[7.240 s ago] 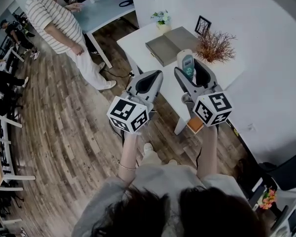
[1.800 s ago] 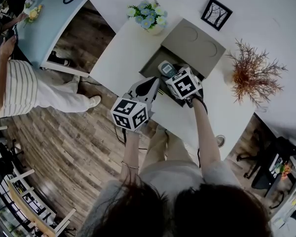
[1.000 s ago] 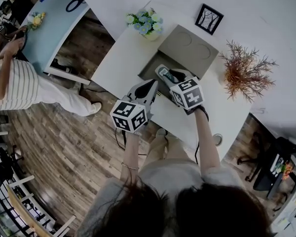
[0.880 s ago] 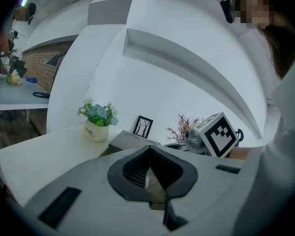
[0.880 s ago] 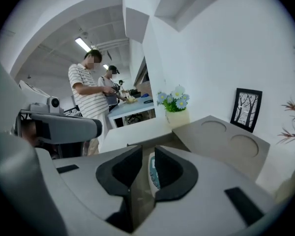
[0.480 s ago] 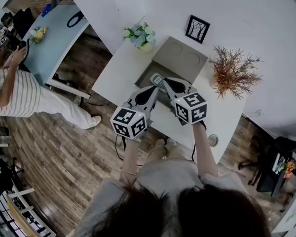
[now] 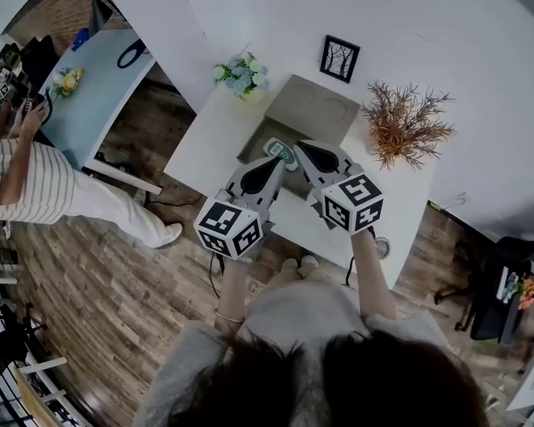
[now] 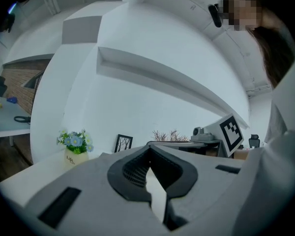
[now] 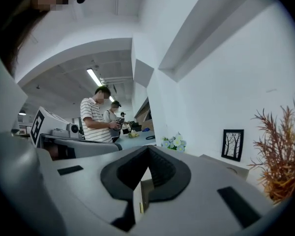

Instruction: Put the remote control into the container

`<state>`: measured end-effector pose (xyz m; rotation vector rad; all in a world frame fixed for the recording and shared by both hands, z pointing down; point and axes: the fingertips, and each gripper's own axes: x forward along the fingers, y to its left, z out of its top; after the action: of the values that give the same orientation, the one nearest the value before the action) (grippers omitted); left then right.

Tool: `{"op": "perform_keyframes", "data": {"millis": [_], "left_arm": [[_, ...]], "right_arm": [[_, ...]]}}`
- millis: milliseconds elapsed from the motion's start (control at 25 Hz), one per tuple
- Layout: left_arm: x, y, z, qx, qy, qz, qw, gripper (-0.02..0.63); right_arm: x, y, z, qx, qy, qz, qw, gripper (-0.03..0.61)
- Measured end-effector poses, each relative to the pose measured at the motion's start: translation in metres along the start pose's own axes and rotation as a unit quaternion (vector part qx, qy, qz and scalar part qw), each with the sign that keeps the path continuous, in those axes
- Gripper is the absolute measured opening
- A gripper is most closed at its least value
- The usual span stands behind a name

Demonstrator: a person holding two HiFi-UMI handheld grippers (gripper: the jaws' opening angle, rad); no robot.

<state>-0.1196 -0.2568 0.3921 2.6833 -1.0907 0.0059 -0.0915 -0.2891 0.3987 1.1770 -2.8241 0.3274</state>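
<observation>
The remote control (image 7: 281,152), pale with a dark screen, lies inside the open grey container (image 7: 256,146) on the white table (image 7: 215,130). The container's lid (image 7: 317,110) leans open behind it. My right gripper (image 7: 302,147) hangs just above the container's near edge, beside the remote, shut and empty. In the right gripper view its jaws (image 9: 147,155) meet with nothing between them. My left gripper (image 7: 282,160) is close on the left, also shut and empty (image 8: 148,154). Neither gripper touches the remote.
A pot of blue flowers (image 7: 238,76), a small framed picture (image 7: 339,58) and a dried brown plant (image 7: 402,124) stand along the table's back by the wall. A person in a striped shirt (image 7: 27,181) stands by a blue-topped table (image 7: 89,78) at the left.
My right gripper has drawn back from the container, its jaws now shut and empty. The remote stays lying in the container. The left gripper has barely moved.
</observation>
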Motion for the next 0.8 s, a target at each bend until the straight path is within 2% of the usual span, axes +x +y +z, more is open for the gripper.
{"op": "perform_keyframes", "data": {"millis": [480,800], "left_arm": [[-0.018,-0.042,0.032,0.036,-0.03,-0.027,0.9986,0.003],[-0.021,-0.059,0.034,0.041,-0.037,-0.039,0.9977,0.003]], "right_arm": [[-0.042,0.027,0.042,-0.031,-0.057,0.011,0.998,-0.003],[-0.054,0.031,0.045,-0.047,-0.066,0.001,0.997,-0.003]]}}
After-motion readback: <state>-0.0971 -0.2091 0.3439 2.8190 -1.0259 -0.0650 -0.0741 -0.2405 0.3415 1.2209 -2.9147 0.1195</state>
